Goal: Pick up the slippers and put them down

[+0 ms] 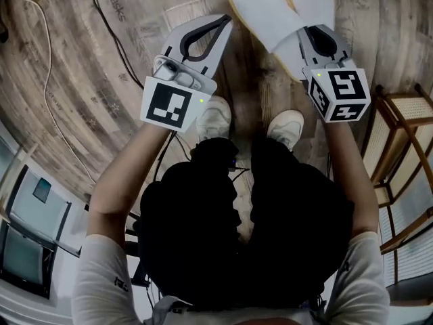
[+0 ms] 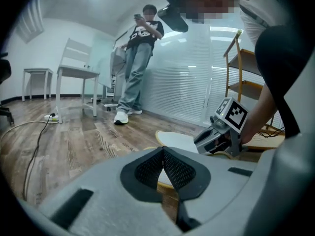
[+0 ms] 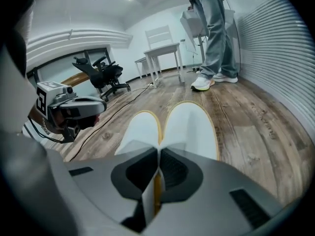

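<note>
Two white slippers with yellow-edged soles (image 1: pixel 270 12) hang together over the wooden floor, toes pointing away. My right gripper (image 1: pixel 302 32) is shut on their heel ends; in the right gripper view the left slipper (image 3: pixel 141 132) and the right slipper (image 3: pixel 191 124) fan out beyond the right gripper (image 3: pixel 158 151). My left gripper (image 1: pixel 226 21) hovers beside them on the left, shut with nothing between its pads. In the left gripper view its closed left gripper (image 2: pixel 163 150) points toward a slipper (image 2: pixel 178 140) and the right gripper (image 2: pixel 222 132).
My own white shoes (image 1: pixel 215 117) stand on the floor just below the grippers. A wooden shelf (image 1: pixel 406 134) is at the right, a cable (image 1: pixel 47 80) runs at the left. A person (image 2: pixel 140 48) stands by a white table (image 2: pixel 76 73). An office chair (image 3: pixel 106 75) is further off.
</note>
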A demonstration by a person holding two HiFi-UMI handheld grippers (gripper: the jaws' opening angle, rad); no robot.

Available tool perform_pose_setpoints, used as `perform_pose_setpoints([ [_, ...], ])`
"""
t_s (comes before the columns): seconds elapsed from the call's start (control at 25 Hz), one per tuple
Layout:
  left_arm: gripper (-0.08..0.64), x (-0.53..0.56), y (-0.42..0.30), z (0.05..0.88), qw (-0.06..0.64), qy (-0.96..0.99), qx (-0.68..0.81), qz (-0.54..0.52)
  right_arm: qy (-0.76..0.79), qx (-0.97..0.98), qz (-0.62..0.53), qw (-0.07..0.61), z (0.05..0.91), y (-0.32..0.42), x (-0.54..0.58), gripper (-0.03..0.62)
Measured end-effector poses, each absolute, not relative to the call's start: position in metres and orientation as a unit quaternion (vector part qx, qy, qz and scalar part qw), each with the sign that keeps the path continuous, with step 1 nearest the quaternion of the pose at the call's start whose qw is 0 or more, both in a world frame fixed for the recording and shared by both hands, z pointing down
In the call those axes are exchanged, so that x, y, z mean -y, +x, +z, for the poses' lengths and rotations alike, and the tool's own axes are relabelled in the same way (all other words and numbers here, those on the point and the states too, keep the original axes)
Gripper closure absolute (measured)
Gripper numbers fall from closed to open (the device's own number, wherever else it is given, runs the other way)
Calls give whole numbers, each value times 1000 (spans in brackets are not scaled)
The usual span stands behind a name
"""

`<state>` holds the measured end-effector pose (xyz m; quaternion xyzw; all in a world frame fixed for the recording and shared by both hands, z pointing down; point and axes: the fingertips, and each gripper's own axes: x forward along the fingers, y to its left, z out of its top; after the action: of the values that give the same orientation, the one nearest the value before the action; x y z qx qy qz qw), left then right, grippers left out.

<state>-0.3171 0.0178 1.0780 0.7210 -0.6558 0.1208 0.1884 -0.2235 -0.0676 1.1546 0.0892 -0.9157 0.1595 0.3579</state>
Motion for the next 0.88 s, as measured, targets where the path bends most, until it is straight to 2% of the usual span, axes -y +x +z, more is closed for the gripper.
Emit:
perform_pose_setpoints([
  [0.28, 549, 10, -323, 1155, 191, 729, 645, 129, 76, 911, 149, 378, 1222, -238, 70, 571],
  [0.48, 549, 17, -323, 1179, 200, 728, 643, 127, 82, 902, 149, 396, 1244, -244, 70, 569],
  [0.56, 549, 14, -318, 1179, 211, 728, 640, 126, 85, 898, 154, 404, 1243, -240, 68, 566],
  [0.64, 549, 10, -315, 1172, 223, 725, 639, 126, 94, 890, 163, 416, 1240, -232, 70, 499],
  [0.88, 549, -3, -308, 1123, 234, 723, 637, 130, 120, 871, 188, 438, 1203, -195, 74, 494],
])
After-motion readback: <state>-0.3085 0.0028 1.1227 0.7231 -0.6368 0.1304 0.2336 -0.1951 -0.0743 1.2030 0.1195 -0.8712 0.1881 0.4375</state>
